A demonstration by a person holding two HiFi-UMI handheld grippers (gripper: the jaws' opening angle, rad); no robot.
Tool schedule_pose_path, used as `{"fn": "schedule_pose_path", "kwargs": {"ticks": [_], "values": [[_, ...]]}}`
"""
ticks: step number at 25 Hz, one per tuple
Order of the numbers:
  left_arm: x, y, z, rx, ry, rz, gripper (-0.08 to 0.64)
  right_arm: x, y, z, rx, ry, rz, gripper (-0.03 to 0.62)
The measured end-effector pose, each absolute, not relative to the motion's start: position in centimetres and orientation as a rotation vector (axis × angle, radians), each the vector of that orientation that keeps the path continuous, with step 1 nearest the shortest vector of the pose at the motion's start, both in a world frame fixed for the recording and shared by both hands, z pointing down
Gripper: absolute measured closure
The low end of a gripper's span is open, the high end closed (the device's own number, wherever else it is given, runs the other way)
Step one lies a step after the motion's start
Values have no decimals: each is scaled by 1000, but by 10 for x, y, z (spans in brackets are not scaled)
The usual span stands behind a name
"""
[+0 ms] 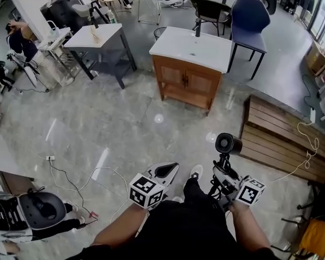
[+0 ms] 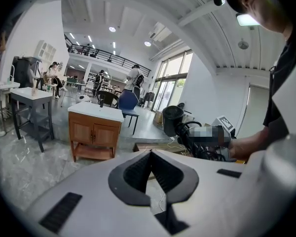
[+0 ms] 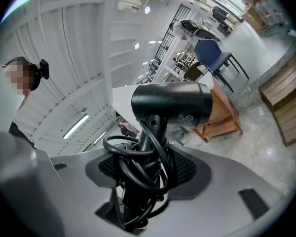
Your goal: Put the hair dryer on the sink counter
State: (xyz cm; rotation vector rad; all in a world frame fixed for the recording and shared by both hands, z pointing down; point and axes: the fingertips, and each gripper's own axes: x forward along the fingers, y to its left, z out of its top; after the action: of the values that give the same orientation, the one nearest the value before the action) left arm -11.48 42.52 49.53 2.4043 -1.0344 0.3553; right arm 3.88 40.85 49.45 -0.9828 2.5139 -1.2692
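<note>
Two grippers show low in the head view, just above our dark clothing, which fills the bottom edge. Our left gripper (image 1: 170, 169) has its jaws pressed together with nothing between them. Our right gripper (image 1: 223, 176) clamps the handle of the black hair dryer (image 1: 228, 144). The dryer stands upright with its barrel above the jaws, over the grey floor (image 1: 124, 129) and well apart from the sink counter (image 1: 173, 43). Coils of black cord (image 3: 138, 164) wrap the handle, so in the right gripper view we cannot make out where the pads meet it, nor find the plug. Only a corner of the wooden cabinet (image 3: 222, 116) shows there, behind the barrel.
</note>
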Motion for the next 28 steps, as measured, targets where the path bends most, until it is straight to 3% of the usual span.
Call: {"fn": "schedule_pose_path", "kwargs": {"ticks": [28], "values": [[-50, 163, 481, 2447, -1057, 439, 560, 95, 149, 497, -964, 2573, -1193, 350]]}}
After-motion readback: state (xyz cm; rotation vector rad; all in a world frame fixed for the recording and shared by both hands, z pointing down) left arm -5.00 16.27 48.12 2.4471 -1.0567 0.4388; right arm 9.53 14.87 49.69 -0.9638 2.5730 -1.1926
